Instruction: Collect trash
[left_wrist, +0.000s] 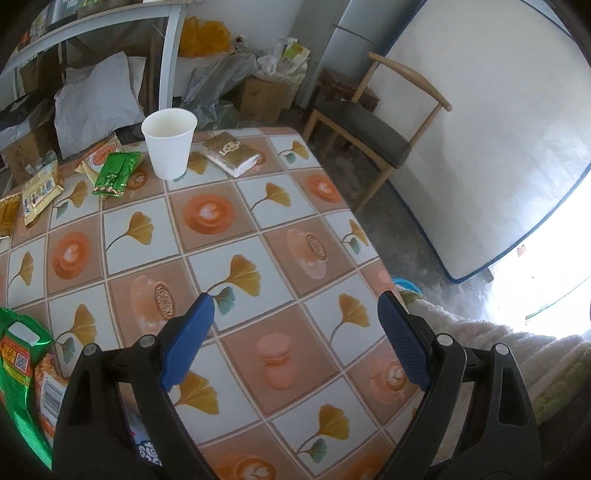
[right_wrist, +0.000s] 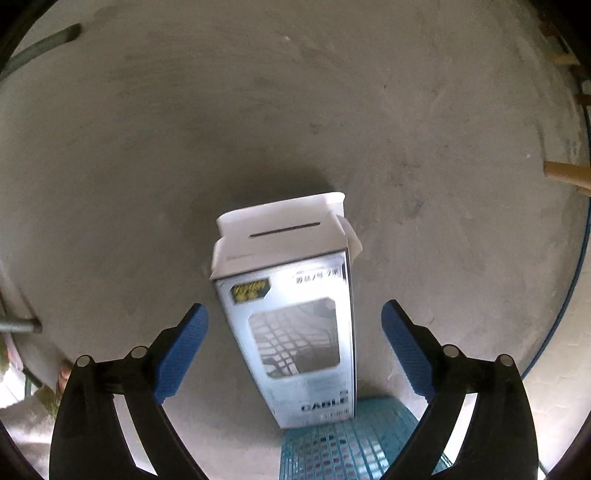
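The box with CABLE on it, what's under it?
Under the box is the rim of a blue mesh basket, with grey floor beyond. The box hides most of the basket's opening, so what is inside cannot be seen.

Square table under glossy tablecloth printed with ginkgo leaves and coffee cups (left_wrist: 236, 236) carrying white paper cup (left_wrist: 169, 142), standing upright near far edge. Gold-and-white flat packet (left_wrist: 231, 153) lying just beside cup. Green foil wrapper (left_wrist: 116, 173) and yellow snack packets (left_wrist: 38, 194) lying on cup's other side. Bare grey concrete floor (right_wrist: 295, 110) carrying teal plastic mesh basket (right_wrist: 354, 443).
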